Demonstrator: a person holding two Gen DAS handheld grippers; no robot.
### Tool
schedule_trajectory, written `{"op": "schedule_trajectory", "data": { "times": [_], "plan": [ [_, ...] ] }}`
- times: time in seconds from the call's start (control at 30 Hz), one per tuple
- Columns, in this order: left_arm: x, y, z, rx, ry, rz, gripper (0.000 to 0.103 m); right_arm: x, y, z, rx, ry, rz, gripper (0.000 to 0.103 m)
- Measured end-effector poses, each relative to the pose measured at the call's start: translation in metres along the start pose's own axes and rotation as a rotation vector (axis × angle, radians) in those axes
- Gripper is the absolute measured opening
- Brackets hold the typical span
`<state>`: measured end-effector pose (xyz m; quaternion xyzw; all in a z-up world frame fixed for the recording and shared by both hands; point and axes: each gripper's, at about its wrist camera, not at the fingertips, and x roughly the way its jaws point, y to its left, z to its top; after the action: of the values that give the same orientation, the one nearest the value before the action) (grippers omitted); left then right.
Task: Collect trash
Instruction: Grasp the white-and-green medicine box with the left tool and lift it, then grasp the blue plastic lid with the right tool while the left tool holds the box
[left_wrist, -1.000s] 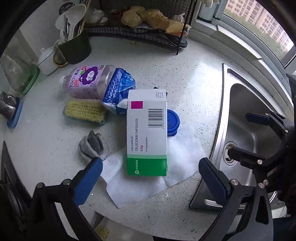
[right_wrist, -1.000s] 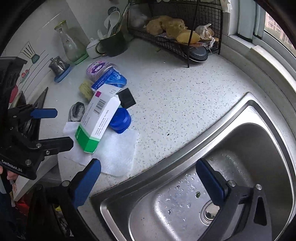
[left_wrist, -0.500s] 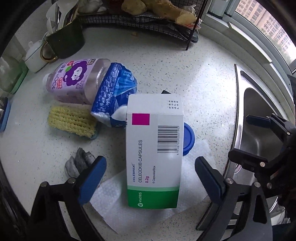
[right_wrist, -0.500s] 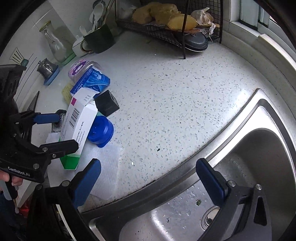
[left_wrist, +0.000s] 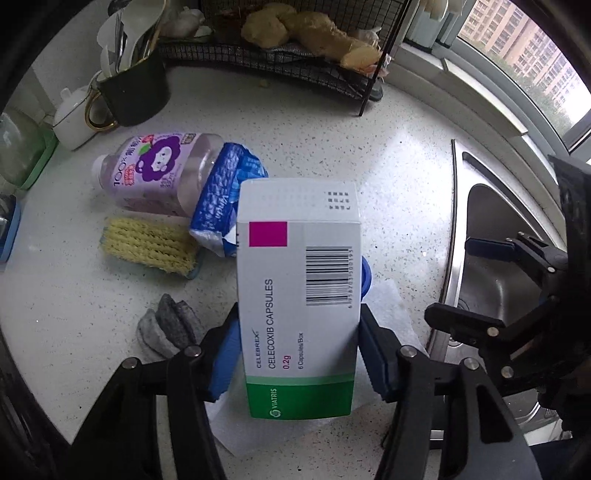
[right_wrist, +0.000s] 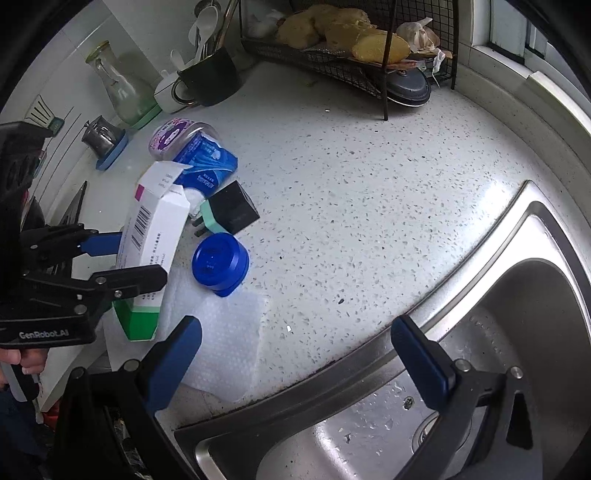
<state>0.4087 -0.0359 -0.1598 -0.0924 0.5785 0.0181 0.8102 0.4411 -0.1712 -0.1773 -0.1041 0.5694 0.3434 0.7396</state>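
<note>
The left claw (left_wrist: 297, 354) has just been closing and now clamps the medicine box (left_wrist: 299, 295) by its long sides, near the green end. To lift cleanly, keep the squeeze light; the cardboard likely crushes easily. The box lies over the paper towel (right_wrist: 221, 332) on the tabletop (right_wrist: 351, 184), its long axis pointing away from the claw, propped on a blue cap (right_wrist: 220, 263). The right claw (right_wrist: 295, 362) hangs open and empty over the sink (right_wrist: 535, 295) edge.

Speckled counter (right_wrist: 369, 206) open from 12 to 3 o'clock of medicine box (left_wrist: 299, 295), clear passage up to sink rim (right_wrist: 480, 236). Crowded at 9 to 11 o'clock of box: purple bottle (left_wrist: 159, 173), blue pack (left_wrist: 221, 206), yellow scrubber (left_wrist: 147, 243), grey rag (left_wrist: 166, 328). Blue lid (right_wrist: 219, 264) and black cube (right_wrist: 231, 212) just beside box at 3 o'clock. Wire rack (right_wrist: 354, 70) and dark mug (right_wrist: 208, 79) block far edge at 12 o'clock
</note>
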Motion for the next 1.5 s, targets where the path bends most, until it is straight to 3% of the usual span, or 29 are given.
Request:
{"op": "schedule_trajectory", "data": {
  "times": [0.27, 0.53, 0.7, 0.83, 0.97, 1.2, 1.27, 1.33, 1.5],
  "plan": [
    [-0.028, 0.019, -0.015, -0.055, -0.042, 0.028, 0.056, 0.020, 0.021, 0.015, -0.051, 0.002, 0.019, 0.102],
    [-0.038, 0.041, -0.037, -0.110, -0.053, 0.053, 0.056, 0.042, 0.042, 0.034, -0.106, 0.015, 0.061, 0.077],
    [-0.034, 0.045, -0.039, -0.129, -0.047, 0.055, 0.056, 0.059, 0.050, 0.043, -0.120, 0.050, 0.042, 0.077],
    [-0.040, 0.045, -0.040, -0.139, -0.070, 0.013, 0.056, 0.065, 0.059, 0.045, -0.153, 0.056, 0.012, 0.077],
    [-0.039, 0.044, -0.041, -0.123, -0.062, 0.041, 0.056, 0.069, 0.067, 0.046, -0.183, 0.045, -0.027, 0.073],
    [-0.040, 0.045, -0.045, -0.141, -0.065, 0.017, 0.056, 0.073, 0.074, 0.044, -0.214, 0.027, -0.080, 0.072],
    [-0.038, 0.045, -0.047, -0.142, -0.059, 0.019, 0.056, 0.072, 0.073, 0.043, -0.212, 0.013, -0.070, 0.062],
    [-0.037, 0.045, -0.048, -0.143, -0.053, 0.024, 0.056, 0.071, 0.074, 0.043, -0.232, 0.003, -0.083, 0.043],
    [-0.039, 0.042, -0.049, -0.141, -0.058, 0.022, 0.056, 0.067, 0.067, 0.041, -0.222, 0.009, -0.048, 0.043]
  ]
}}
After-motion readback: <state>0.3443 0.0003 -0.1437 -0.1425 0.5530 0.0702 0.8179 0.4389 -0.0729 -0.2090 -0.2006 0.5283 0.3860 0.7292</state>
